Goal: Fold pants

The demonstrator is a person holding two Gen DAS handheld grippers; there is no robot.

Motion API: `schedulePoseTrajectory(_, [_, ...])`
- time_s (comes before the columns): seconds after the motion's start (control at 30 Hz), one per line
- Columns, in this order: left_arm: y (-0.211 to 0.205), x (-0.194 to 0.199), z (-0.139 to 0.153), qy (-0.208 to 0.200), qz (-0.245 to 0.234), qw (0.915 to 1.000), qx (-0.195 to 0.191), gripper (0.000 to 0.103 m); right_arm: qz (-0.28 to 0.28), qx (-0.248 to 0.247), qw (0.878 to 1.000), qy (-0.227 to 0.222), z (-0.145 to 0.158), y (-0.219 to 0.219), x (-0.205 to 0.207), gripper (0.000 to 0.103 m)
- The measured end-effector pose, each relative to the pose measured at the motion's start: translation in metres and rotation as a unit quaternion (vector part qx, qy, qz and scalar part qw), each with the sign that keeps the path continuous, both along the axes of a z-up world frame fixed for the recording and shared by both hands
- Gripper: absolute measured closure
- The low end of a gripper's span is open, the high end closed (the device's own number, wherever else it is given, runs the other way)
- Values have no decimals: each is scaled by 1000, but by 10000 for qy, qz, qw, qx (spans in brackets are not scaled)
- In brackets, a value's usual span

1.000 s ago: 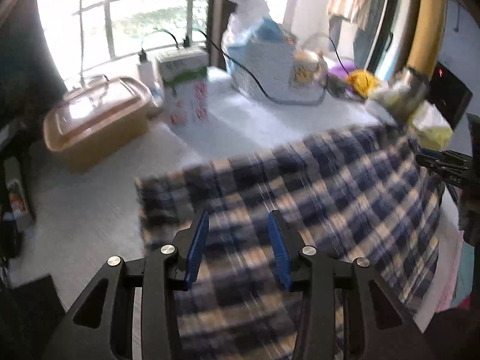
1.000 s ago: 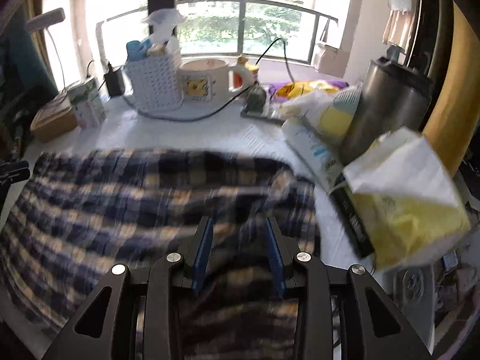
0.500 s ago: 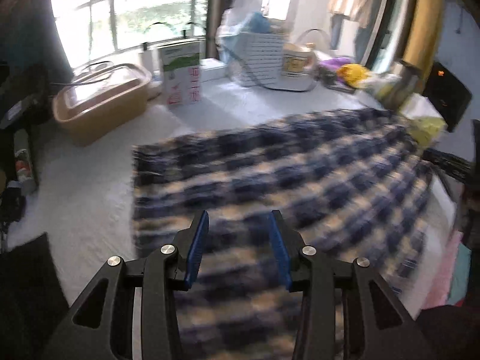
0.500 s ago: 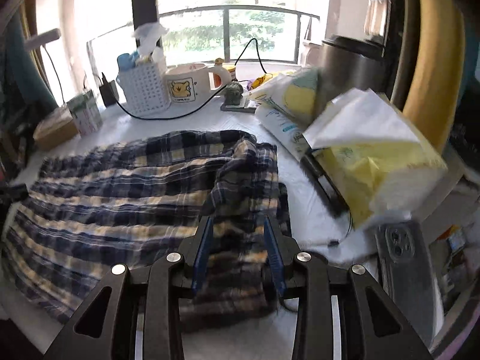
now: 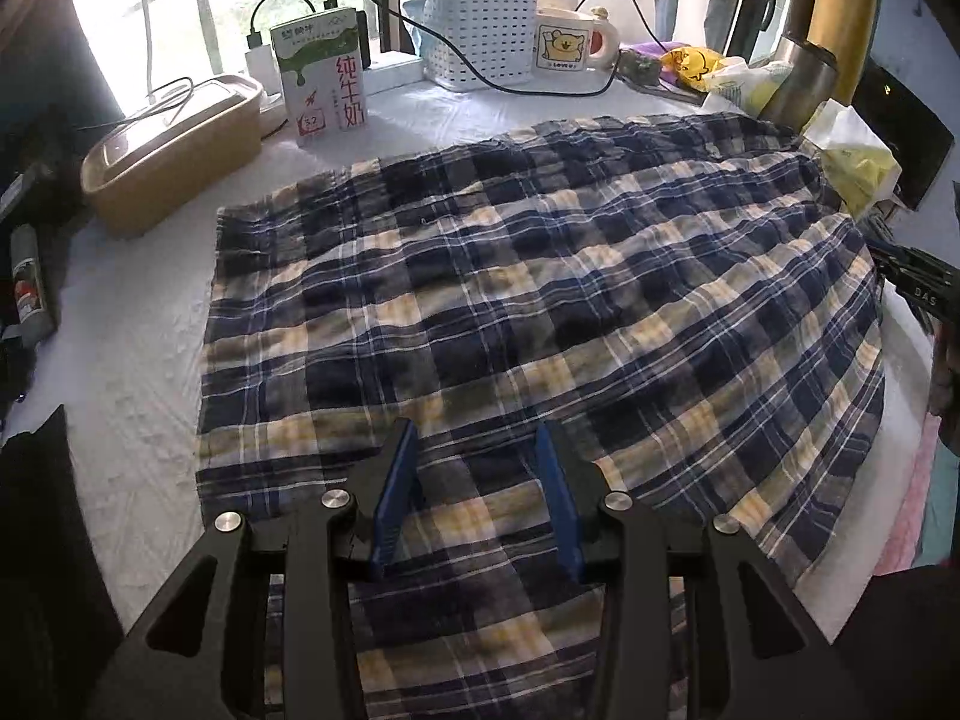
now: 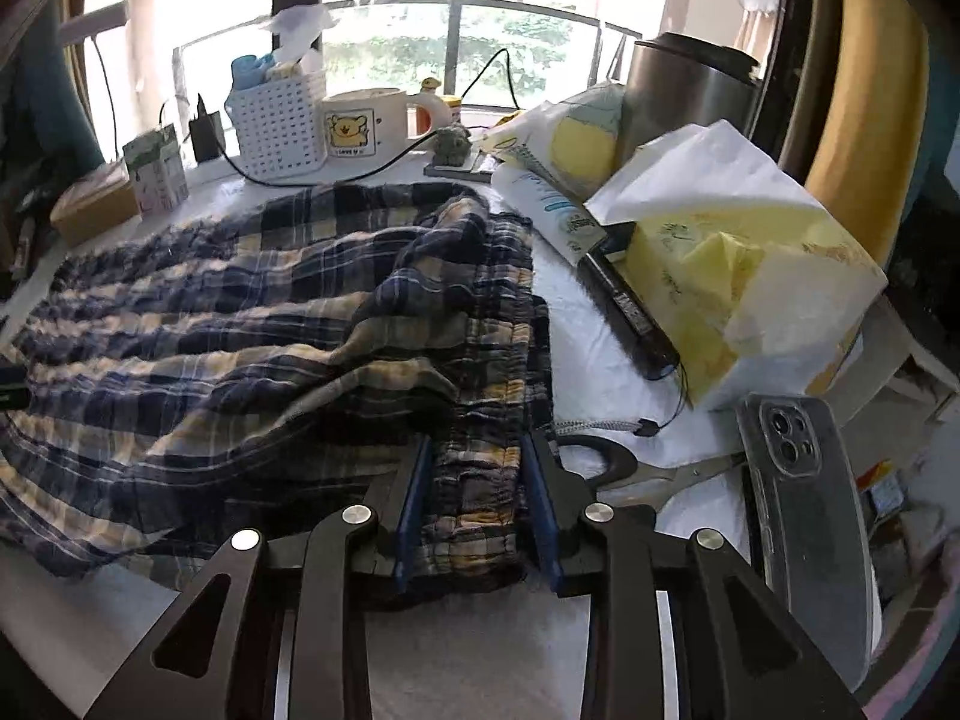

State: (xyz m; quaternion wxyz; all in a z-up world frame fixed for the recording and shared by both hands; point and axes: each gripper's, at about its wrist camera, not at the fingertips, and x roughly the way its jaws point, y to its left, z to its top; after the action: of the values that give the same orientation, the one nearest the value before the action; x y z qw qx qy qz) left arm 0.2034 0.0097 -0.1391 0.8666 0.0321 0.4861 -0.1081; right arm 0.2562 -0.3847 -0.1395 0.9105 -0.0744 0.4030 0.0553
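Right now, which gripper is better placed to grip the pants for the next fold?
Probably the right gripper: its open fingers already straddle the bunched waistband of the pants. The left gripper is open over flat cloth.

I'm seeing the pants (image 5: 540, 300) showing a navy, pale yellow and white plaid over the white counter (image 5: 138, 360). My left tongs (image 5: 477, 480) and right tongs (image 6: 477, 480) are wearing black frames with blue pads (image 5: 396, 492). The carton (image 5: 321, 78) is showing green, white and red; the tissue pack (image 6: 738, 276) is glowing yellow.
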Motion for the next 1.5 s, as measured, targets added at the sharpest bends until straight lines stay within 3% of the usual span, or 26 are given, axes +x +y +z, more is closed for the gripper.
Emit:
schedulePoseTrajectory(0.13, [0,-1,6,-40,16,10000,-9,62,-121,391,9991,100,10,-13,-5,69])
schedulePoseTrajectory(0.33, [4,-4,20,-364,103,9992,-130,62,-24,587,9982,132,16,-25,-15,68])
schedulePoseTrajectory(0.53, [7,4,9,-139,283,9994,-126,62,152,590,9979,239,2,-17,-14,69])
schedulePoseTrajectory(0.63, [5,3,7,-111,250,9996,-104,62,98,605,9980,143,0,-22,-14,80])
schedulePoseTrajectory(0.93, [10,-1,6,-116,238,9996,-120,62,-43,552,9983,198,4,-35,-20,81])
schedulePoseTrajectory(1.0, [14,-3,8,-145,243,9995,-131,62,-52,551,9983,158,7,-34,-23,75])
schedulePoseTrajectory(1.13, [24,-4,13,-229,331,9990,-175,62,-279,718,9970,20,22,-40,-33,46])
schedulePoseTrajectory(1.2, [29,-5,18,-303,336,9988,-188,62,-320,867,9957,18,26,-42,-37,39])
schedulePoseTrajectory(1.5, [44,-12,25,-462,268,9982,-260,62,-505,1906,9780,675,-4,-30,-44,38])
